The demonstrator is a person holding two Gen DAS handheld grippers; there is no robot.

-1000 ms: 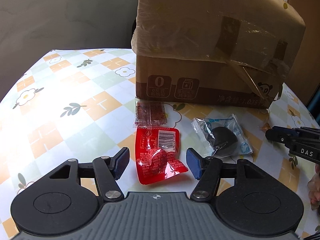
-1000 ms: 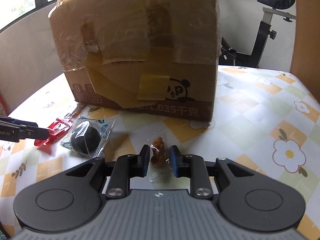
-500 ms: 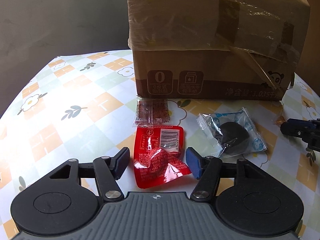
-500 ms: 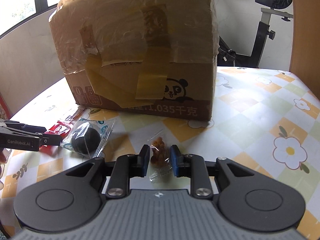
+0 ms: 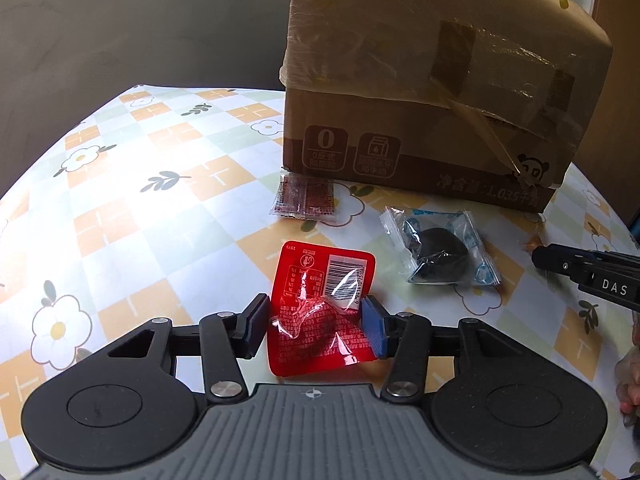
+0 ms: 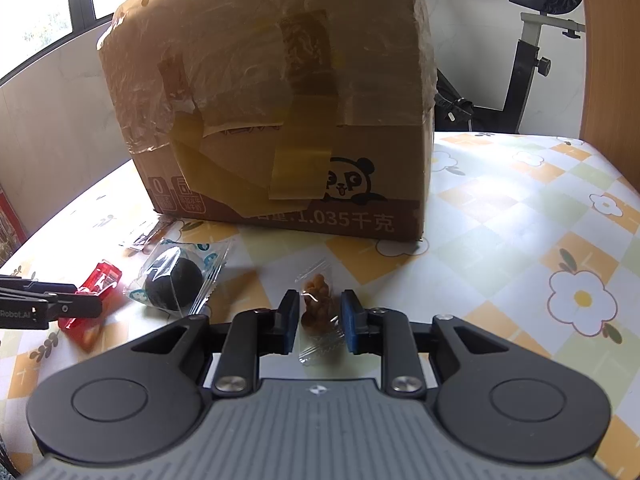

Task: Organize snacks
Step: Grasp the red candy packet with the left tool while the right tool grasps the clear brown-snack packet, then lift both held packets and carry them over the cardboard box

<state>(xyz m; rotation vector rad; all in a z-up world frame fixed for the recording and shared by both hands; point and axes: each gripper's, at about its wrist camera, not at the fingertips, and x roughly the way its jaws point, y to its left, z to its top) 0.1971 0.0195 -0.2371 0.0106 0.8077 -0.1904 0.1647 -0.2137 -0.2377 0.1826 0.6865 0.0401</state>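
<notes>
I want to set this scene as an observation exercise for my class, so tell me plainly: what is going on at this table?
A person is sorting snacks with a handheld gripper in each hand. The left gripper has its fingers against both sides of a red packet on the flowered tablecloth. The right gripper straddles a small clear packet of brown snacks. A dark round snack in a clear wrapper and a flat reddish sachet lie untouched before a taped cardboard box.

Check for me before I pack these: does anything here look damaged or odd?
The cardboard box looks battered: its top bulges, patched with peeling layers of tape. The red packet between the left gripper fingers is crumpled.
</notes>
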